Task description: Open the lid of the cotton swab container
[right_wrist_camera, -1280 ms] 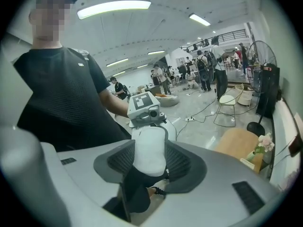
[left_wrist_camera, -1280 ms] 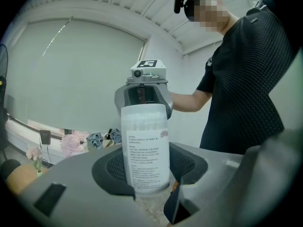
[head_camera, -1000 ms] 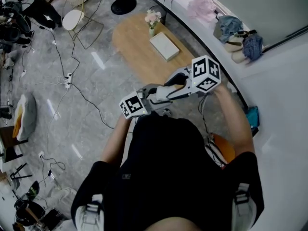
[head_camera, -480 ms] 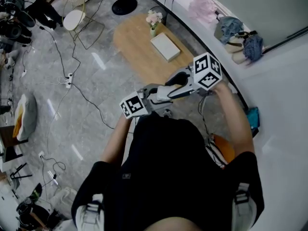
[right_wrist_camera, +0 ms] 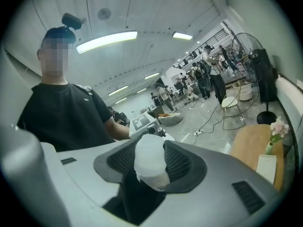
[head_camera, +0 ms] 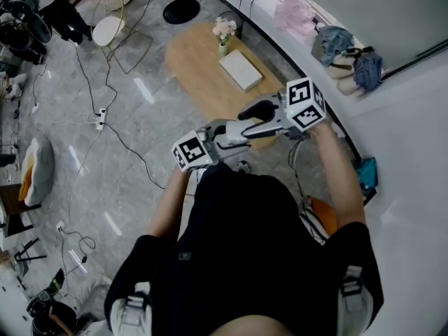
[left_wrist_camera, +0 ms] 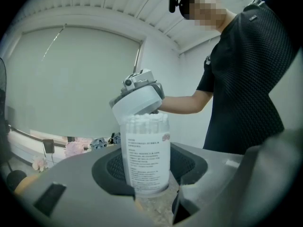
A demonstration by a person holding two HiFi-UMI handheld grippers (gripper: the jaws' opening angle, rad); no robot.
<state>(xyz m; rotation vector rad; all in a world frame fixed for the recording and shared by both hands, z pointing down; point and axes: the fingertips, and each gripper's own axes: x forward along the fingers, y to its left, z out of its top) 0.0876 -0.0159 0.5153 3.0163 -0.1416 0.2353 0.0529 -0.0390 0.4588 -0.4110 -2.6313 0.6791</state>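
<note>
**Grey-floored room: lid tips up off the swab container**

Grey stone floor (head_camera: 154,110) strewn with cables fills the left of the head view, with an oval wooden table (head_camera: 192,75) at upper centre. Below the table, the left gripper (left_wrist_camera: 147,183) is clamped round the clear cotton swab container (left_wrist_camera: 146,150). It holds the container upright in the middle of its own view, just as it did a second ago. To its right, the right gripper (right_wrist_camera: 150,167) is closed on the white lid (left_wrist_camera: 137,102) and has risen and tipped back since then. The lid now sits tilted above the swabs (left_wrist_camera: 144,121), its right edge lifted and its left edge low by the rim. By my reading the lid is loose, and only a clean lift away remains.
</note>
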